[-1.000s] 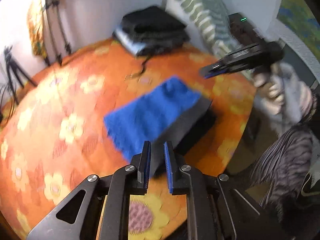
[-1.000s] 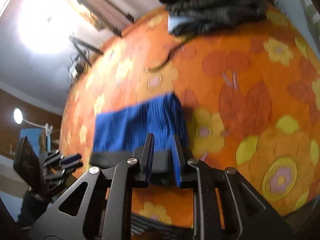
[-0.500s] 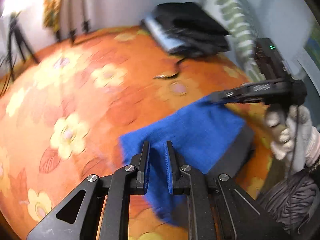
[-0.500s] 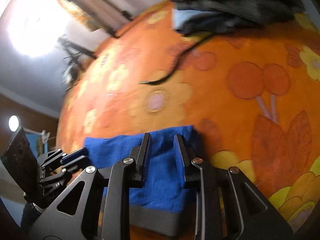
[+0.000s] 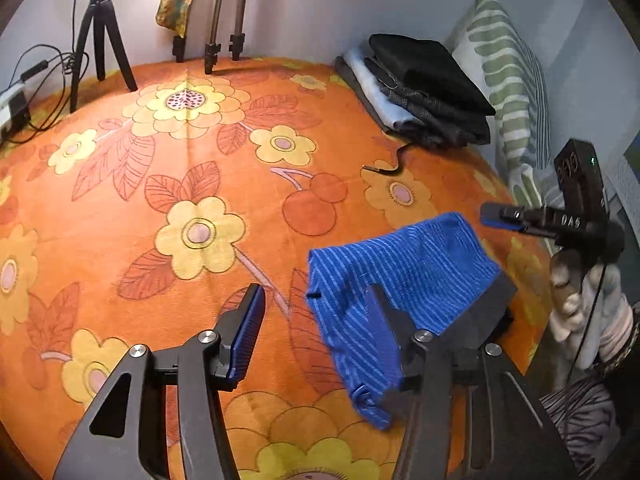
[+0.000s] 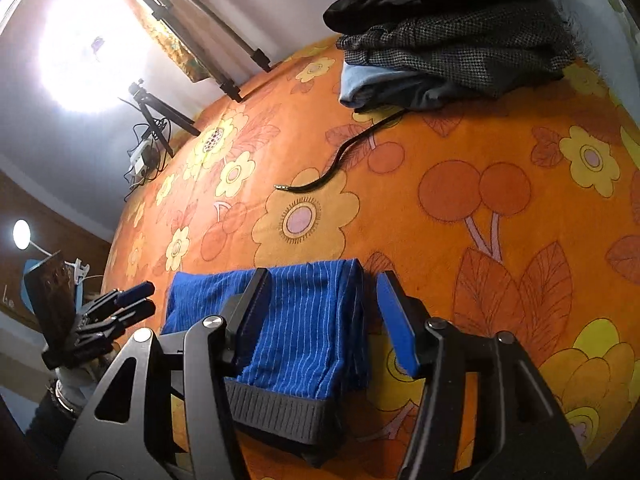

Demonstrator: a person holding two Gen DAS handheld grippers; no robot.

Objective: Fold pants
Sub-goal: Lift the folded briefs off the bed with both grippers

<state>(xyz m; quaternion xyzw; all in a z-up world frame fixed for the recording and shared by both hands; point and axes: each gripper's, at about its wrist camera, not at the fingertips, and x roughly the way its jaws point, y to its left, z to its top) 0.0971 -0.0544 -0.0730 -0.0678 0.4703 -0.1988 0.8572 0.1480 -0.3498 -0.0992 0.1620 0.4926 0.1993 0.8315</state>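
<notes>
Blue striped pants (image 5: 404, 276) with a grey waistband (image 5: 490, 304) lie folded on the orange flowered blanket (image 5: 160, 184). My left gripper (image 5: 316, 320) hangs over their left edge. Its jaws are opening, and the pads do not press the cloth; the right finger (image 5: 386, 320) stands in front of the fabric. In the right wrist view my right gripper (image 6: 326, 312) straddles the right part of the pants (image 6: 312, 320). Its jaws are also opening, with the cloth lying loose between them. A gloved hand (image 5: 576, 300) holds the right gripper (image 5: 500, 216) beyond the pants.
A stack of folded dark and pale clothes (image 5: 428, 88) sits at the back right, with a black cord (image 5: 384, 166) trailing from it. A striped pillow (image 5: 508, 80) leans on the wall. Tripods (image 5: 100, 40) and cables stand at the back left.
Both grippers were shut on the pants and carried them down onto the blanket. Now both pairs of jaws stand apart and the pants lie released.
</notes>
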